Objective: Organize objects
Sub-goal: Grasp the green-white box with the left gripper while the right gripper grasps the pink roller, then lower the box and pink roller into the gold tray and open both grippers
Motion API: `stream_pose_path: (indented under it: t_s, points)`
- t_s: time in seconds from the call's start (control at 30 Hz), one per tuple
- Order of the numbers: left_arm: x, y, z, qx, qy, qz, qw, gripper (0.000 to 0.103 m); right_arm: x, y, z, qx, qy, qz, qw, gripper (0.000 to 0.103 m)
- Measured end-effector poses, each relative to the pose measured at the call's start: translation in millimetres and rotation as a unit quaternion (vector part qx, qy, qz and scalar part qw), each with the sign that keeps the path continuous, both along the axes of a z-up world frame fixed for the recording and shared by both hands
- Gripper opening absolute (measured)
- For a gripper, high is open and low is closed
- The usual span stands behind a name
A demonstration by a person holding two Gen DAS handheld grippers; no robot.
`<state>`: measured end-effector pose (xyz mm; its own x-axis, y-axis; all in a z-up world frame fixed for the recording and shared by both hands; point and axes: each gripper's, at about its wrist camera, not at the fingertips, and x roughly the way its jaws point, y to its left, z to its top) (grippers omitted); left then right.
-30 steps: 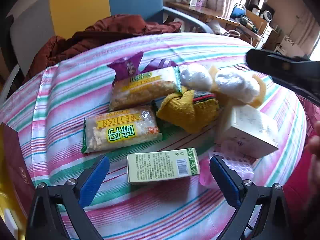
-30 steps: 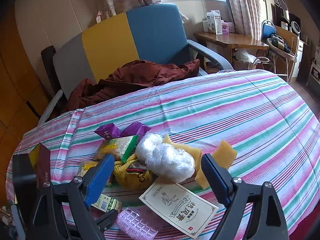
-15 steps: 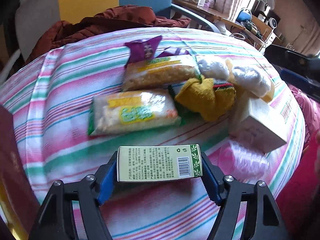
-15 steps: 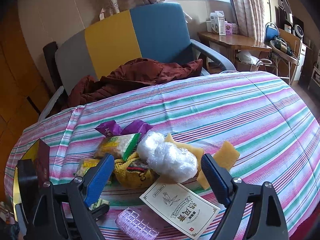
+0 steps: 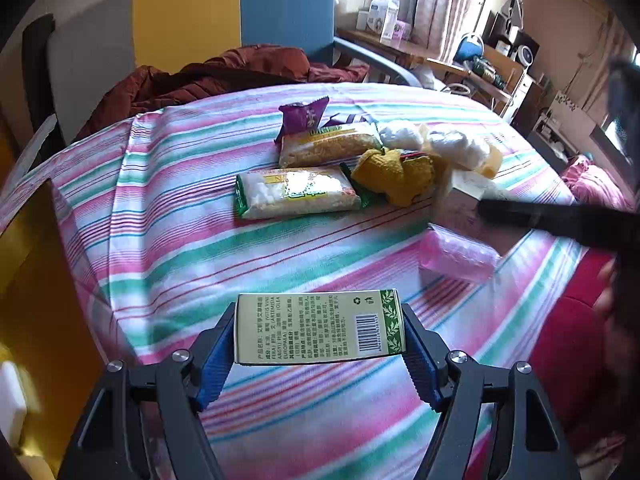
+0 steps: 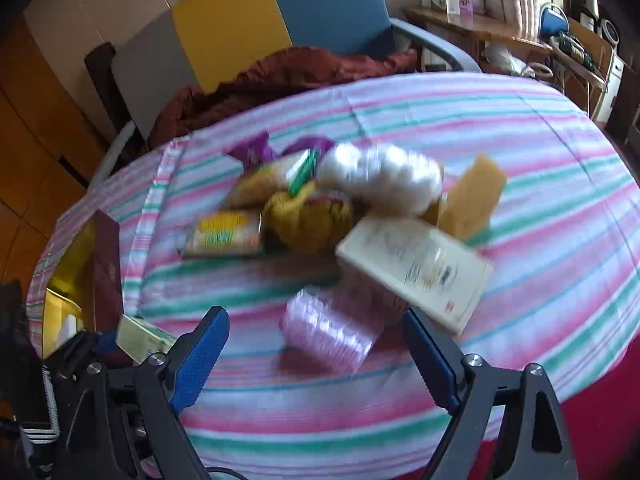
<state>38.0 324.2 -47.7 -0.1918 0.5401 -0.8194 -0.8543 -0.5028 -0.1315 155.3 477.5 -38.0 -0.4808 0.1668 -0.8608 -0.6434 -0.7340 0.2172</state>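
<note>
My left gripper (image 5: pixel 318 344) is shut on a pale green box (image 5: pixel 318 326) with a barcode, held above the striped tablecloth (image 5: pixel 168 240); the box also shows in the right wrist view (image 6: pixel 144 338). My right gripper (image 6: pixel 316 352) is open and empty, just in front of a pink plastic case (image 6: pixel 330 330). Behind it lie a white flat box (image 6: pixel 416 272), a yellow cloth bundle (image 6: pixel 308 216), snack packets (image 5: pixel 296 192), white wrapped balls (image 6: pixel 380 176) and a yellow sponge (image 6: pixel 472 196). The right wrist view is blurred.
A dark red open box (image 6: pixel 106 268) with a yellow inside stands at the table's left edge. A chair (image 5: pixel 192 24) with a brown jacket (image 5: pixel 224 76) is behind the table. The right gripper's dark body (image 5: pixel 560 216) crosses the left wrist view.
My left gripper closed on the green box and lifted it back toward the near left. My right gripper dropped down and forward toward the pink case.
</note>
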Motion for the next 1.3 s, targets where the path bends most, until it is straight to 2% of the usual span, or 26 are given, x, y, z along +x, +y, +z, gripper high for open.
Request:
stream_pose_path:
  t_s: [0.1, 0.3, 0.33, 0.37, 0.53, 0.73, 0.9, 1.1, 1.3]
  points:
    - [2.0, -10.9, 4.8, 0.013, -0.012, 0.001, 0.9998, 0.075, -2.5, -3.3, -13.4, 0.012, -0.030, -0.031, 0.999, 0.089]
    - [8.4, -34.4, 21.1, 0.039, -0.008, 0.003, 0.9992, 0.075, -17.2, 6.6, -33.7, 0.012, -0.041, -0.068, 0.997, 0.089]
    - [9.0, -39.8, 24.1, 0.044, -0.008, 0.005, 0.9990, 0.075, -20.2, 7.8, -37.5, 0.004, -0.042, -0.066, 0.997, 0.085]
    - [9.7, -44.7, 26.6, 0.048, -0.007, 0.007, 0.9988, 0.075, -23.5, 8.0, -42.3, -0.003, -0.048, -0.060, 0.997, 0.075]
    - [4.6, -74.0, 40.3, 0.070, -0.004, 0.023, 0.9973, 0.075, -25.7, -1.3, -40.0, 0.004, -0.048, -0.038, 0.998, 0.075]
    - [-13.8, -120.3, 57.0, 0.095, -0.006, 0.076, 0.9926, 0.075, -38.2, -30.6, -10.0, 0.000, -0.004, 0.022, 1.000, 0.075]
    - [-34.1, -174.5, 64.4, 0.107, -0.001, 0.142, 0.9840, 0.075, -77.1, -74.9, 17.9, 0.009, 0.032, 0.096, 0.995, 0.075]
    - [-63.8, -242.3, 55.2, 0.094, 0.007, 0.235, 0.9675, 0.075, -133.8, -133.4, 38.8, 0.009, 0.054, 0.192, 0.980, 0.075]
    - [-82.9, -283.7, 40.2, 0.078, 0.008, 0.290, 0.9539, 0.075, -185.8, -178.7, 37.3, 0.007, 0.043, 0.260, 0.965, 0.075]
